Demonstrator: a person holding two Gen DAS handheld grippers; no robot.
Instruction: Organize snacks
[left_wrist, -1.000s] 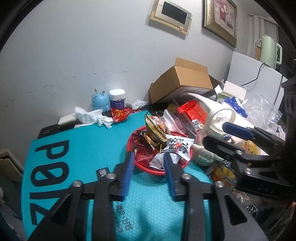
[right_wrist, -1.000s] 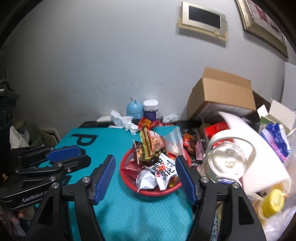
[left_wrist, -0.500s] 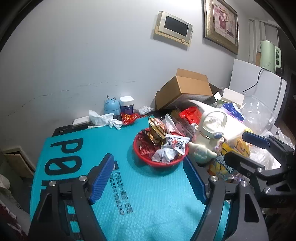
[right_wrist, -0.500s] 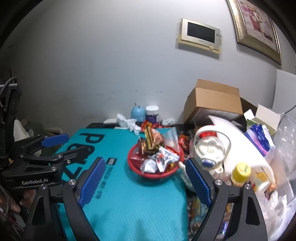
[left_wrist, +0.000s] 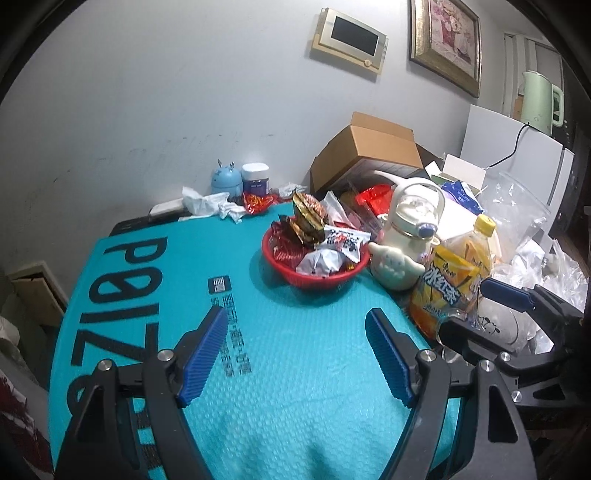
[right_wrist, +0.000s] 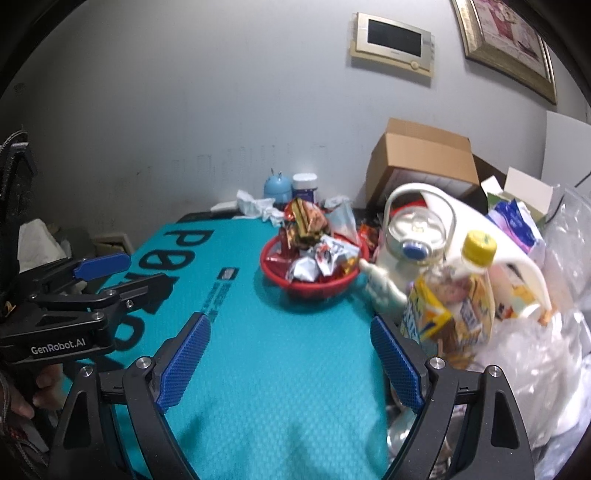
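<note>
Left hand-held gripper (left_wrist: 295, 354): jaws wide apart, nothing between the blue pads, poised over the teal mat (left_wrist: 280, 398) on the bench.
Tissues (left_wrist: 207, 203): crumpled at the mat's far edge, by the wall.
Red basket (left_wrist: 314, 275): mid-mat, heaped with wrapped snacks (left_wrist: 325, 243).
Cream kettle (left_wrist: 410, 229): just right of the basket.
Yellow-capped bottle (left_wrist: 454, 280): in front of the kettle.
Right hand-held gripper (right_wrist: 288, 362): likewise spread, empty.
</note>
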